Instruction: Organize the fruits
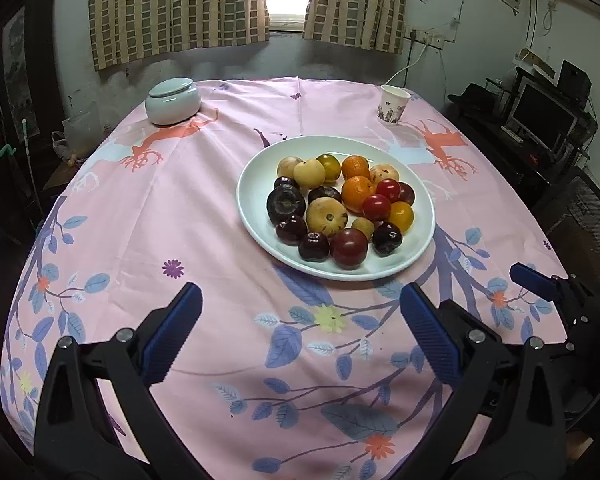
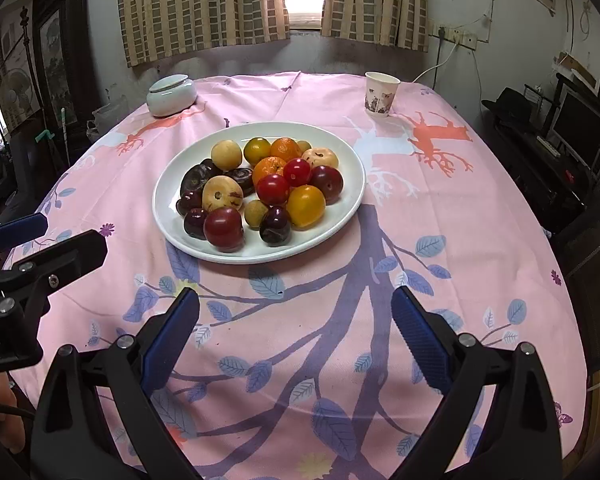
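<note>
A white plate (image 1: pixel 256 200) (image 2: pixel 168 204) sits on a pink floral tablecloth and holds a heap of mixed fruit: oranges (image 1: pixel 357 192) (image 2: pixel 271 168), red tomatoes (image 1: pixel 376 207) (image 2: pixel 273 189), dark plums (image 1: pixel 314 246) (image 2: pixel 275 225), yellow-tan fruits (image 1: pixel 326 216) (image 2: pixel 222 196). My left gripper (image 1: pixel 300 300) is open and empty, above the cloth in front of the plate. My right gripper (image 2: pixel 294 304) is open and empty, also in front of the plate. The right gripper's tip (image 1: pixel 534 280) shows at the right of the left wrist view; the left one (image 2: pixel 40 248) shows at the left of the right wrist view.
A pale lidded ceramic jar (image 1: pixel 173 100) (image 2: pixel 171 94) stands at the table's far left. A paper cup (image 1: pixel 393 104) (image 2: pixel 381 94) stands at the far right. Curtains and a window are behind. A monitor and shelves (image 1: pixel 540 120) are to the right of the table.
</note>
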`<control>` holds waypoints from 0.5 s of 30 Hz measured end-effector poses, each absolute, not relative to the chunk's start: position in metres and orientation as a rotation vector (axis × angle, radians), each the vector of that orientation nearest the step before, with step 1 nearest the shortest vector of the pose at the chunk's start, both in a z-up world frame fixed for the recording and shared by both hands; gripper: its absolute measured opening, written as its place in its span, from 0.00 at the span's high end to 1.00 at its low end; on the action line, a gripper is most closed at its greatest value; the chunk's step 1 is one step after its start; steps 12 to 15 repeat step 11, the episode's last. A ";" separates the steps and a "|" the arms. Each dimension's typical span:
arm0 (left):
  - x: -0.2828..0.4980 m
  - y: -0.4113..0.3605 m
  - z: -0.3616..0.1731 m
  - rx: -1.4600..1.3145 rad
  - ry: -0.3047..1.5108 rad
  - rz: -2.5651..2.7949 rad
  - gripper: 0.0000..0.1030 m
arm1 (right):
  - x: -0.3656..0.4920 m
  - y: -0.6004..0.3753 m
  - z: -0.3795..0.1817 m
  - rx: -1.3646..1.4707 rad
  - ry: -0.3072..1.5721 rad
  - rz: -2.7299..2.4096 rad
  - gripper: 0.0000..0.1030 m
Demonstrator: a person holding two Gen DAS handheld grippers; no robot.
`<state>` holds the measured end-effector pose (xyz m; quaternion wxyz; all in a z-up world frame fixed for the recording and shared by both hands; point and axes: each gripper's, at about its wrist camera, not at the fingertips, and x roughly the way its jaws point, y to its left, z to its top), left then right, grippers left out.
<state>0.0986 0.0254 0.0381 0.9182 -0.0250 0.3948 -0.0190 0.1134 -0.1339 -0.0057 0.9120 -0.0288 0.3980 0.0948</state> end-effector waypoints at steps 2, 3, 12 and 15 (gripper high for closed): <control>0.099 0.025 0.038 -0.047 0.812 -0.037 0.02 | 0.114 -0.134 -0.006 -0.058 0.822 0.196 0.06; 0.100 0.025 0.037 -0.047 0.816 -0.039 0.02 | 0.115 -0.134 -0.006 -0.058 0.823 0.196 0.06; 0.101 0.030 0.033 -0.064 0.834 -0.038 0.02 | 0.114 -0.134 -0.006 -0.059 0.824 0.196 0.06; 0.101 0.030 0.033 -0.064 0.834 -0.038 0.02 | 0.114 -0.134 -0.006 -0.059 0.824 0.196 0.06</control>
